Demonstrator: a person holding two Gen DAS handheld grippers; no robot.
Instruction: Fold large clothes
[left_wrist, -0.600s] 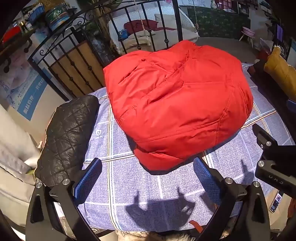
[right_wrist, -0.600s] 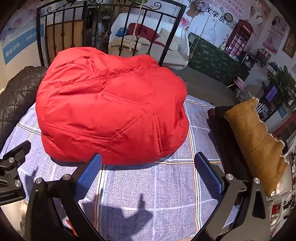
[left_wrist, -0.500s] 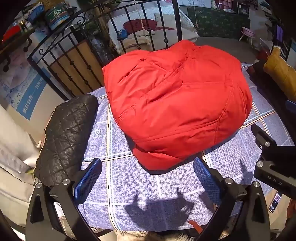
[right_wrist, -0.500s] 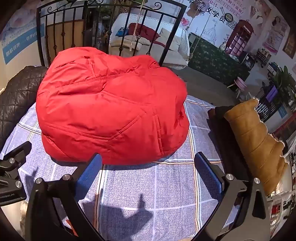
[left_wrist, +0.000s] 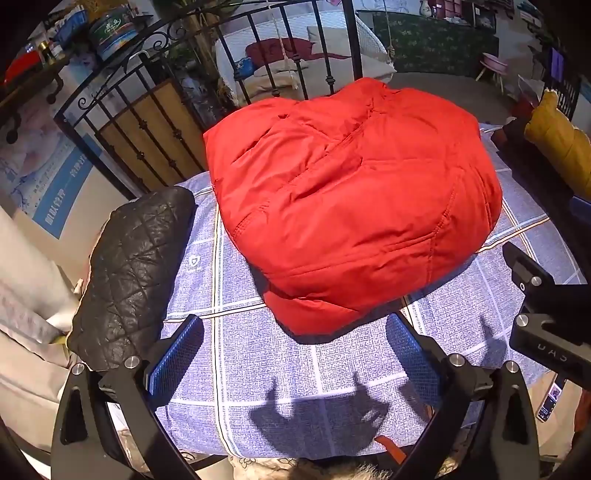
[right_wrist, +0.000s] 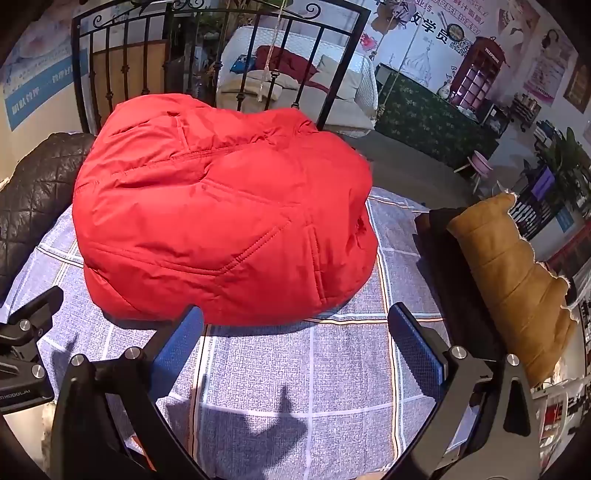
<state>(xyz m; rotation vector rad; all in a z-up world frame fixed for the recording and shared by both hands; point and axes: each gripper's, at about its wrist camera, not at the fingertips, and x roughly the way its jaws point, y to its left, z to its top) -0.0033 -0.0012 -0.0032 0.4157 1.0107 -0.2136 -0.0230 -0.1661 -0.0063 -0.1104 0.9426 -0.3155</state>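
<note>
Right wrist alone shows tan coat (right_wrist: 513, 280) beside red jacket (right_wrist: 221, 221).

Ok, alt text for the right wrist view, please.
A puffy red padded jacket, folded into a bundle, lies on a blue checked cloth beyond the open, empty right gripper. A black quilted jacket lies at its left, a tan coat at its right.

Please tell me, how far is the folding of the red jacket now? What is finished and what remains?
Done, it seems: the red jacket lies as one compact folded bundle on the checked blue cloth. In hand: nothing; the left gripper and right gripper are both open above the cloth, short of the jacket. Possibly left: the black quilted jacket and the mustard coat at the sides, though I cannot tell whether they are folded.
</note>
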